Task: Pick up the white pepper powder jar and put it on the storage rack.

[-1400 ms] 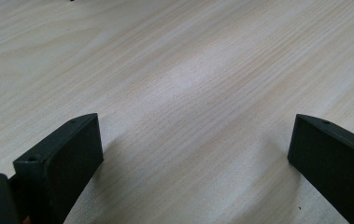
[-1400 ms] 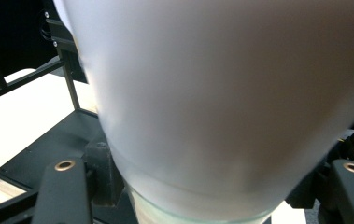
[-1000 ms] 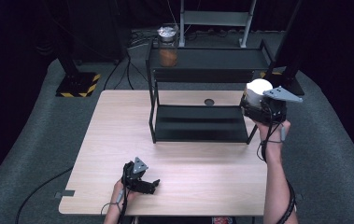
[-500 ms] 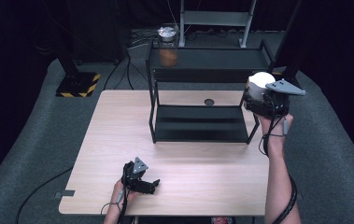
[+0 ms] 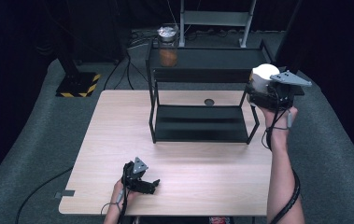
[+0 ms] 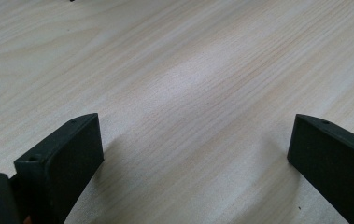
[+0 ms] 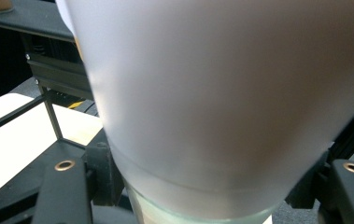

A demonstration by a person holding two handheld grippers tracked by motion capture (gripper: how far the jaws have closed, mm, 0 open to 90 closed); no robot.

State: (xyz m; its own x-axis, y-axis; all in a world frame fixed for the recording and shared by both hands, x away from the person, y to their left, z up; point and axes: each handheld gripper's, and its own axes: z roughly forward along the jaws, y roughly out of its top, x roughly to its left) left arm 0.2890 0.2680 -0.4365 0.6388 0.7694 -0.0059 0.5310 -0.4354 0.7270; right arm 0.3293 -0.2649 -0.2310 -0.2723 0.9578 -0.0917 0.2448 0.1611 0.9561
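A white, rounded container [image 5: 264, 73] is up in the air at the right end of the black rack's top shelf [image 5: 212, 59]. My right gripper [image 5: 262, 86] is shut on it, held up by the person's raised right forearm. In the right gripper view the white container [image 7: 212, 93] looms large, with my right gripper [image 7: 207, 191] clamping its lower part and a greenish rim below. My left gripper [image 5: 149, 185] rests on the table [image 5: 109, 140] near the front edge. In the left gripper view my left gripper [image 6: 195, 140] is open over bare wood.
The black two-level rack [image 5: 201, 125] stands at the table's back centre. A jar with orange contents and a silvery lid [image 5: 167, 46] sits at the left end of its top shelf. A small dark disc [image 5: 208, 101] lies on the table behind the lower shelf.
My right gripper has risen a little with the white container, now level with the rack's top shelf. The left gripper has stayed put.
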